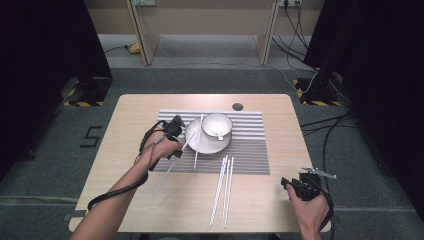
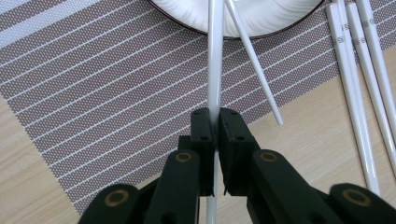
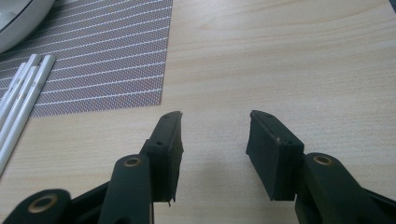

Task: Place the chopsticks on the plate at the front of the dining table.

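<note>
Clearly we have a light, stiff, slick thing in hand: the white chopstick (image 2: 215,60) is thin and smooth, so it can slide or swivel between the pads if we squeeze too gently. It looks hard rather than bendy, and probably will not break under a firm pinch. Our left gripper (image 2: 216,122) has its fingers (image 2: 203,140) closed tight on it, well along the shaft rather than at an end, which should keep it from tipping.

Taking the plate (image 1: 220,144) as our landmark, the held chopstick runs from the near-left side of the plate up onto its rim. In the high view its long axis lies on a diagonal, the far end toward the plate and the near end toward the counter (image 1: 135,115) edge by us. A second chopstick (image 2: 254,65) leans off the plate just beside it, and a bowl (image 1: 217,125) with a spoon sits on the plate.

More chopsticks (image 1: 223,190) lie together nearer us than the plate, pointing roughly lengthwise toward it.

Our right gripper (image 3: 214,140) hovers well to the right of the plate, fingers wide apart with nothing between them.
</note>
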Demonstrator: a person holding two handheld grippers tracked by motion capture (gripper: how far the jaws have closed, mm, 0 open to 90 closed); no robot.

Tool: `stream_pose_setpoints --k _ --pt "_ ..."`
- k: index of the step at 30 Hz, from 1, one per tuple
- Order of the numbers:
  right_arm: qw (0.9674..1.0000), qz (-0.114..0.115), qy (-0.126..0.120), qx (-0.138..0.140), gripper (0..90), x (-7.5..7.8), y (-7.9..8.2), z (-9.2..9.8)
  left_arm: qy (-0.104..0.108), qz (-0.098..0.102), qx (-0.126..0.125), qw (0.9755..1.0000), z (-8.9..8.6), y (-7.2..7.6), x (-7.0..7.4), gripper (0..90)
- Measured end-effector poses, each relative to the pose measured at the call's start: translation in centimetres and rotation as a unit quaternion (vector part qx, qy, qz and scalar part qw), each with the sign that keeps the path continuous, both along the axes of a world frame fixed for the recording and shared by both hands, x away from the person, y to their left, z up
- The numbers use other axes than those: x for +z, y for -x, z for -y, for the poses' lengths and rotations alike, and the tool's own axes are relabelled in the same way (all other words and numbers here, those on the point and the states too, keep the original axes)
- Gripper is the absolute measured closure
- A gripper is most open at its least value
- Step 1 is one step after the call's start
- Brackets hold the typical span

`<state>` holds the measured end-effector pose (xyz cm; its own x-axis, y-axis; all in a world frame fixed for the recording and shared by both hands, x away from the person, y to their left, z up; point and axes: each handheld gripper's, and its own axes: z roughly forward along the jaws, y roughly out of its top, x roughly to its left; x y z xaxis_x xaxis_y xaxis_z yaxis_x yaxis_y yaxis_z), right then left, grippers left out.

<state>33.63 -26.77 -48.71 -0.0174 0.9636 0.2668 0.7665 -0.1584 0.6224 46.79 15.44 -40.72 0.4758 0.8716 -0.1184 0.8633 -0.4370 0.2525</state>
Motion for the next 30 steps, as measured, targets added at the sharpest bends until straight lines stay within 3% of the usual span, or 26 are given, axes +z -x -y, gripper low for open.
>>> stream_pose_setpoints --k 30 --pt "1.0 -0.002 0.001 0.002 54.8 -0.1 0.0 -0.1 0.015 -0.006 0.05 0.9986 0.0 -2.3 -1.2 84.5"
